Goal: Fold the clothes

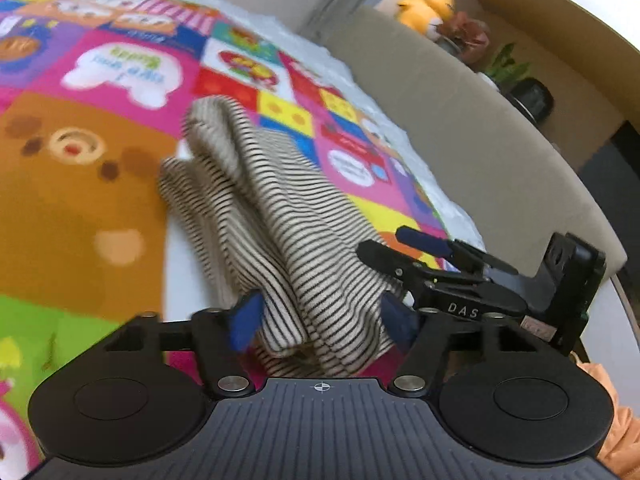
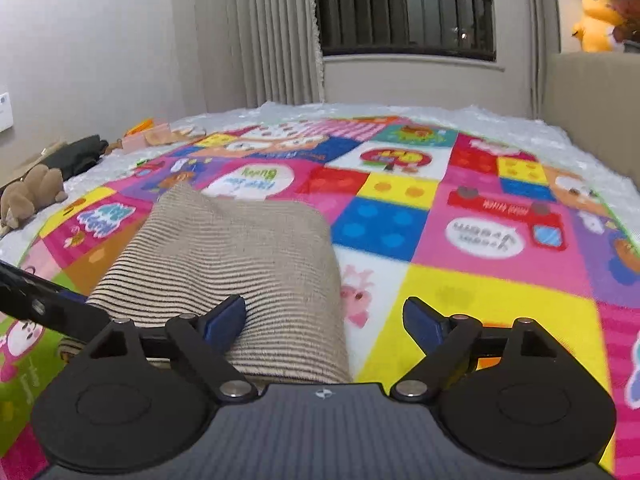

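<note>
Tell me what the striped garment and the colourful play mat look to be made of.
Striped garment: soft knit, likely cotton jersey; matte, fine dark stripes on beige, drapes in limp folds. Colourful play mat: probably foam or vinyl with a smooth printed face; lies flat, faint sheen.

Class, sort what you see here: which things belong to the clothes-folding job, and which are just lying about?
Belongs to the job:
- striped garment
- left gripper, gripping it
- right gripper, open beside it

Just lying about:
- yellow plush toy
- brown soft toy
- potted plants
- colourful play mat
</note>
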{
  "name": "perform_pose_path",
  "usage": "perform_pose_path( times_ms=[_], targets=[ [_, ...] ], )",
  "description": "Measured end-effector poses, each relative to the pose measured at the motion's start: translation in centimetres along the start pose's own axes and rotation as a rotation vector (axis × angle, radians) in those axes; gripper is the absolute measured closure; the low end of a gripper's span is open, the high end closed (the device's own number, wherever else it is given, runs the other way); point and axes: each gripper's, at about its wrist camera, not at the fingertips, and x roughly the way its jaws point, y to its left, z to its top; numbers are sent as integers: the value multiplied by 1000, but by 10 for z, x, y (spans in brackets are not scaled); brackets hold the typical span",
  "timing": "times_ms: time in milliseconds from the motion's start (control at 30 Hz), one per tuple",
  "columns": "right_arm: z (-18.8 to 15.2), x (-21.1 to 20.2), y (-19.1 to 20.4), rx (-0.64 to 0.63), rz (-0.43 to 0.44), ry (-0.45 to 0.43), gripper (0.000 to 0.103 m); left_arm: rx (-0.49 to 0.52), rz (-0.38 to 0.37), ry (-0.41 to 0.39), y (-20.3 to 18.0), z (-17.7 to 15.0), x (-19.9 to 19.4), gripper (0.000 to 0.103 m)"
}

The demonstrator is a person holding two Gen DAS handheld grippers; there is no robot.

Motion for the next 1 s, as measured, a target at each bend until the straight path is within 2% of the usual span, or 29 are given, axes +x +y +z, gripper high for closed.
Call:
perform_pose_path(
  times_ms=[67,133,233,333,433,500,600,633,667,867,1000],
  targets=[
    [4,-6,-4,-1,-11,-15,17,29,-42,-24,-8,4,-3,51],
    [5,-8,-6,-1,-13,-14,17,43,-60,-39,-12,6,-4,52],
    [1,-4,-5,9,-4,-3,17,34,-21,-34,-8,5,2,52],
    [-4,2,2,19,25,7,17,2,82,-15,10,0,10,52],
    [-7,9,11,4,50,23,17,-87,110,-5,32,-1,4,43],
    [-6,12,11,1,57,34,17,-99,127,-23,31,4,-4,40],
    [-6,17,8,12,64,56,16,-117,144,-51,28,13,-11,26],
    [-7,18,7,20,67,60,16,-129,142,-56,27,18,-9,18],
    [-8,17,6,24,68,62,16,-140,143,-52,26,20,-6,16],
    [-16,13,12,9,47,49,16,-143,196,26,24,27,32,17],
    [-18,7,16,-24,33,30,16,-152,192,61,27,17,45,17]
  ],
)
